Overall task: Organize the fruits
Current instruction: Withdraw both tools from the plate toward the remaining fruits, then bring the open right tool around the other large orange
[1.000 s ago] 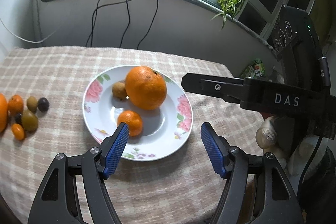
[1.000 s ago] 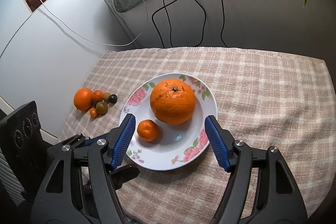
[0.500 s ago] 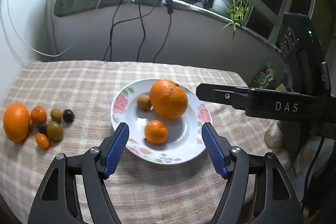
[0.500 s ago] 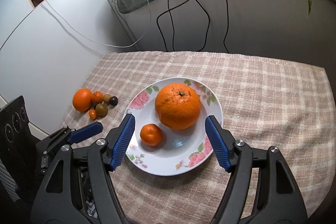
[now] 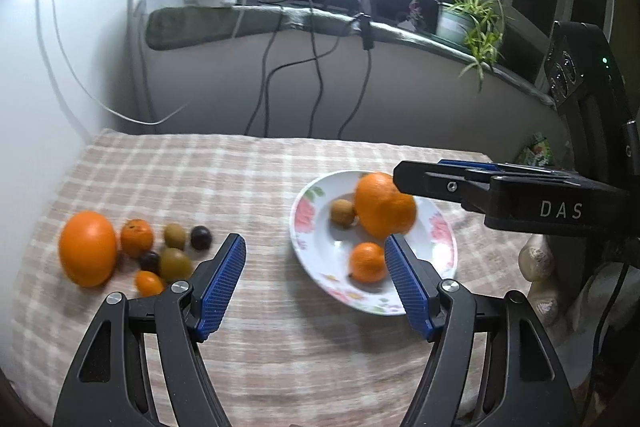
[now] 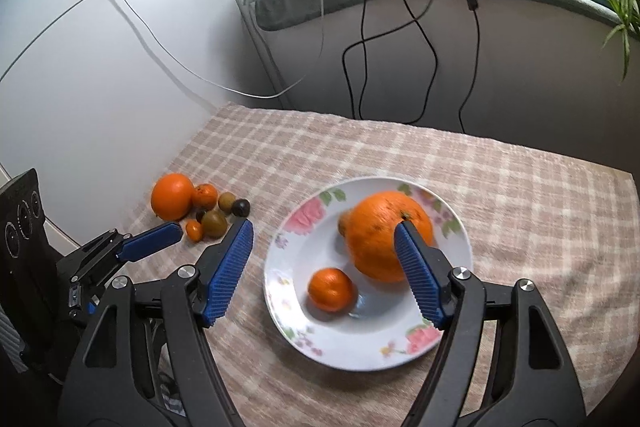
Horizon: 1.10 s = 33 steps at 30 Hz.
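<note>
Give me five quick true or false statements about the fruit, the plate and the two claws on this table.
1. The floral plate holds a large orange and a small mandarin. True.
2. The left claw is clamped on a fruit. False: its jaws stand open with only the checked tablecloth between them.
3. A cluster of loose fruit lies on the cloth to the left of the plate. True.
4. The plate is empty. False: it also carries a small brown fruit.
5. The right claw grips the mandarin. False: its jaws are open and touch nothing.
</note>
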Available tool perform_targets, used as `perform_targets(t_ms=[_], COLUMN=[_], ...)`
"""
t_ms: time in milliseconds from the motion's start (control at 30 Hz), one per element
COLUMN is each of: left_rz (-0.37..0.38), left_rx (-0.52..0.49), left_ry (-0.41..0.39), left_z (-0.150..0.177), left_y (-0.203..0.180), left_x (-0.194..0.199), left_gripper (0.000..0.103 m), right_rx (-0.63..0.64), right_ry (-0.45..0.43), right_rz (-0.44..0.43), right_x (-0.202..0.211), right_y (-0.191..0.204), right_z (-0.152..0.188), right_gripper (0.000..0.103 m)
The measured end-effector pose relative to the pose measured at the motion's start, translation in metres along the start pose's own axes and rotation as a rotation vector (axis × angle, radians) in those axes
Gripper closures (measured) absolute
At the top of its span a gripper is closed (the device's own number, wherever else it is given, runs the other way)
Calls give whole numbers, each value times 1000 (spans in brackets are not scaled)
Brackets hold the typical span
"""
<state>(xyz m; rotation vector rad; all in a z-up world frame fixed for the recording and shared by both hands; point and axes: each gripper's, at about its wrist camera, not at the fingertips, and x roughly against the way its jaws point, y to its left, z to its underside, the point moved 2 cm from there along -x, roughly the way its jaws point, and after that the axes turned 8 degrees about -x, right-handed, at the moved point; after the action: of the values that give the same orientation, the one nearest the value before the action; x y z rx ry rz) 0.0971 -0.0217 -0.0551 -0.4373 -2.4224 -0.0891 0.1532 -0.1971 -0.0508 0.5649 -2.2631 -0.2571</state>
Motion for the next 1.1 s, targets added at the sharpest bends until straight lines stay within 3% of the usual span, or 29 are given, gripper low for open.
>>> perform_targets(t_ms=[233, 467, 733, 1100], left_rz=[-42, -88, -125, -136], left_rx=[52, 118, 192, 310], left_ry=[-2, 9, 20, 38], left_z=[7, 20, 37, 63], left_y=[37, 75, 117, 166], left_x=[4, 9, 14, 15], left_gripper=[31, 31, 31, 31], right_rx=[21, 81, 119, 127], right_ry=[-17, 8, 88, 226], right_rz=[-25, -38, -86, -239], right_x=[-17, -40, -66, -111], right_y=[20, 47, 77, 132], right_z=[-8, -13, -13, -13], right_gripper=[26, 19, 19, 19])
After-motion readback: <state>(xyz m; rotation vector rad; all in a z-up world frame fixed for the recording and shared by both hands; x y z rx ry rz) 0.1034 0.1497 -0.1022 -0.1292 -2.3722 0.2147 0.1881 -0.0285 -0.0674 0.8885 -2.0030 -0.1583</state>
